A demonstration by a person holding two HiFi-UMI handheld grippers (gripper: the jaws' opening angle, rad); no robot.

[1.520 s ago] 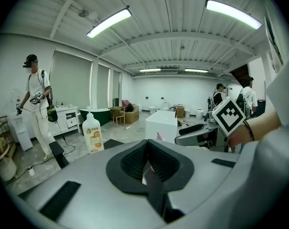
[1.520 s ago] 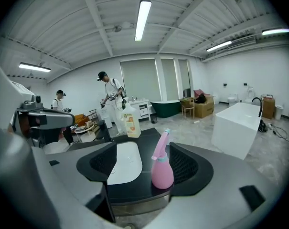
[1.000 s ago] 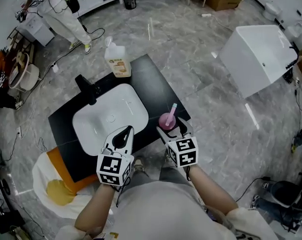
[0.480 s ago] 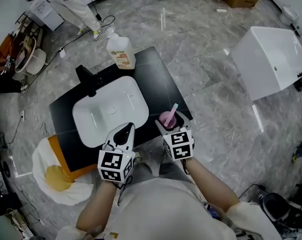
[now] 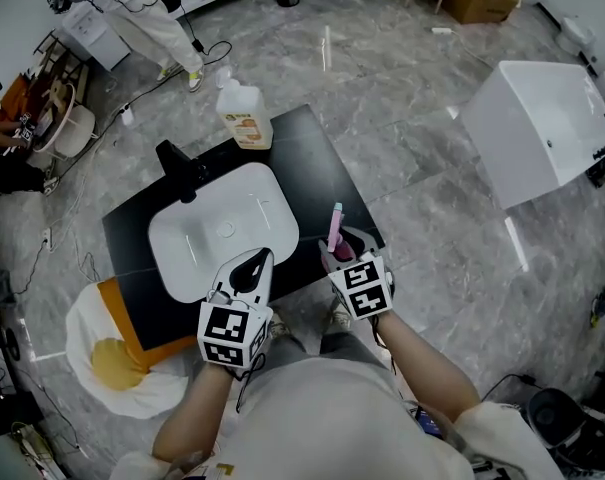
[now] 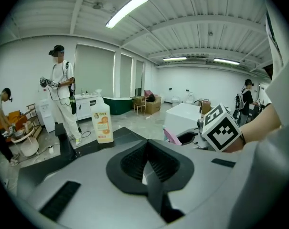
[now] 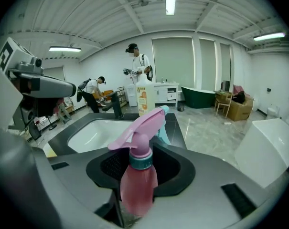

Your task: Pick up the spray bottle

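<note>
A pink spray bottle (image 5: 334, 230) with a pink trigger head stands at the near right corner of the black counter (image 5: 312, 163). In the right gripper view the spray bottle (image 7: 138, 178) sits upright between the jaws, which are closing, and the pads press its body. My right gripper (image 5: 344, 247) holds it there. Nothing is in my left gripper (image 5: 250, 266), which hovers shut over the counter's near edge, just in front of the white sink basin (image 5: 197, 253). The left gripper view shows that gripper (image 6: 146, 163) with its jaws together.
A black faucet (image 5: 179, 171) stands behind the basin. A white bottle with an orange label (image 5: 244, 116) is at the counter's far corner. A white box (image 5: 537, 128) is on the floor to the right. A white bag with yellow (image 5: 107, 363) lies at the left. People stand at the far left.
The right gripper's jaws have come in onto the spray bottle, whose trigger head has swung round. The left gripper has stayed put.
</note>
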